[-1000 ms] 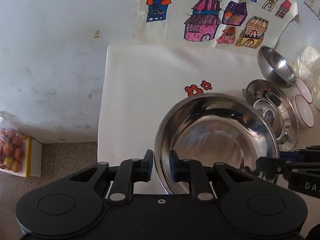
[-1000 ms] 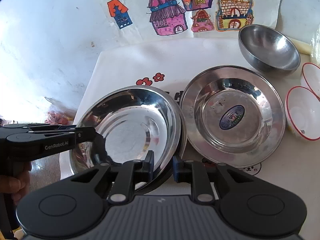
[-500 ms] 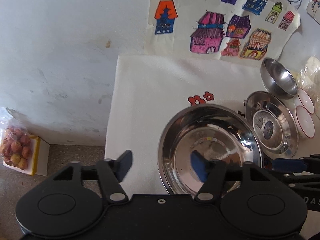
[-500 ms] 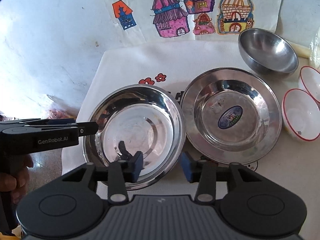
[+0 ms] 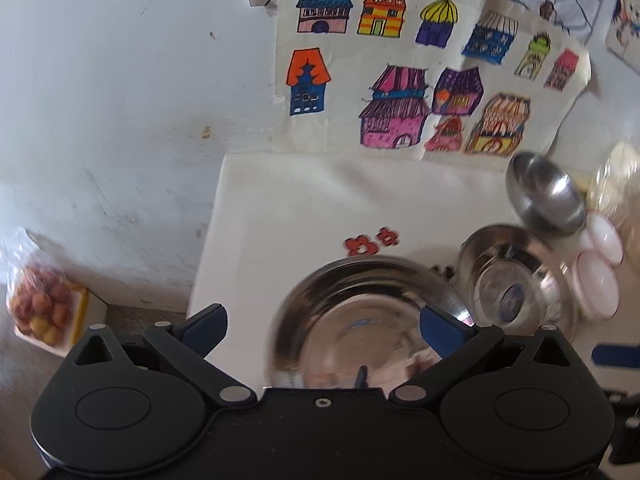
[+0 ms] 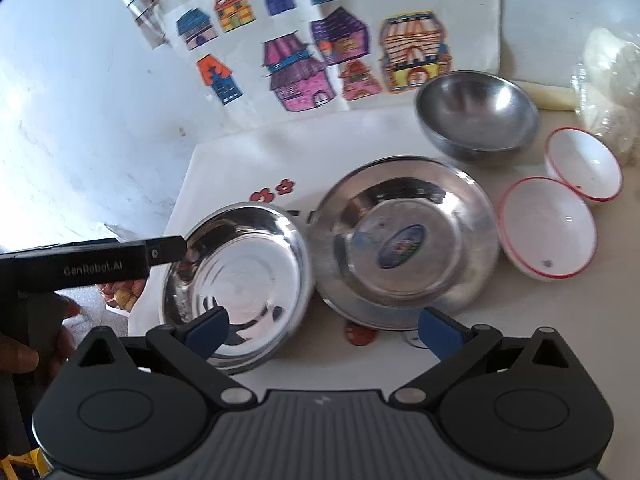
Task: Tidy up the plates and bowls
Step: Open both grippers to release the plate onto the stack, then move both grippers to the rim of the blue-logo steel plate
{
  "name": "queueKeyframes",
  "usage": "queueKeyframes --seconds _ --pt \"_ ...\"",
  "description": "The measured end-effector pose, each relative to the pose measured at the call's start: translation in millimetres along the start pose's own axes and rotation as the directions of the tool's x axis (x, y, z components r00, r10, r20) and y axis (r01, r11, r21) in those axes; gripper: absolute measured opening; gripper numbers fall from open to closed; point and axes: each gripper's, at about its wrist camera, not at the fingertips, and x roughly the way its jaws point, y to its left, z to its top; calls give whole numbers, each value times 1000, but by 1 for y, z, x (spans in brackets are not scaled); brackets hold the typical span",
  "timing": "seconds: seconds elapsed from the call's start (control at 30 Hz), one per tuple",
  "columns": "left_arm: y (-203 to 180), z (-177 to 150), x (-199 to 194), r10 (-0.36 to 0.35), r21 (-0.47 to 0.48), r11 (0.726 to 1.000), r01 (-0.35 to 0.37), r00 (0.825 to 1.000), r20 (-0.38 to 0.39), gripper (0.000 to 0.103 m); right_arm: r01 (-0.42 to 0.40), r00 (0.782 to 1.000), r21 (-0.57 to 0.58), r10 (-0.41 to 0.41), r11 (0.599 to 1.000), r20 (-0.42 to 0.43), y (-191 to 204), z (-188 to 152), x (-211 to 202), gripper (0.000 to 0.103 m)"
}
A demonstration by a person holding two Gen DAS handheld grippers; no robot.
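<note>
1. Left tongs [image 5: 322,330] opening, jaws spread wide, pads off everything; steel plate [image 5: 360,320] lies below them on the tabletop [image 5: 320,200].
2. Right tongs [image 6: 322,326] opening, nothing gripped.
3. Right view: that plate at 9 o'clock, just beside the stickered steel plate [image 6: 404,240] at centre.
4. Steel bowl [image 6: 476,116] at 1 o'clock.
5. Two red-rimmed white bowls [image 6: 548,228] at 3 o'clock.

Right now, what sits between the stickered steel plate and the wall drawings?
The deep steel bowl, seen in the right wrist view, behind the stickered steel plate and before the wall drawings.
</note>
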Motion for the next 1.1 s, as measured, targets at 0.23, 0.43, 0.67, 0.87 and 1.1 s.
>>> queueKeyframes --seconds 0.23,0.43,0.67,0.87,1.1 --pt "-36 -1 3 -30 -2 1000 30 1000 -7 102 0 999 -5 0 1000 -50 -32 2 -9 103" --pt "-65 4 13 -57 67 996 58 998 -17 102 19 997 51 -15 999 -76 -64 -5 -13 103" --pt "-94 20 27 -109 183 977 110 994 -16 102 32 998 133 -24 991 -57 -92 -12 -19 103" --pt "-106 36 48 -193 242 949 203 979 -65 102 41 999 187 -40 982 -7 -104 -17 -25 103" --pt "-123 50 76 -212 373 893 251 967 -143 102 46 999 291 -45 956 -11 -113 -26 -16 103"
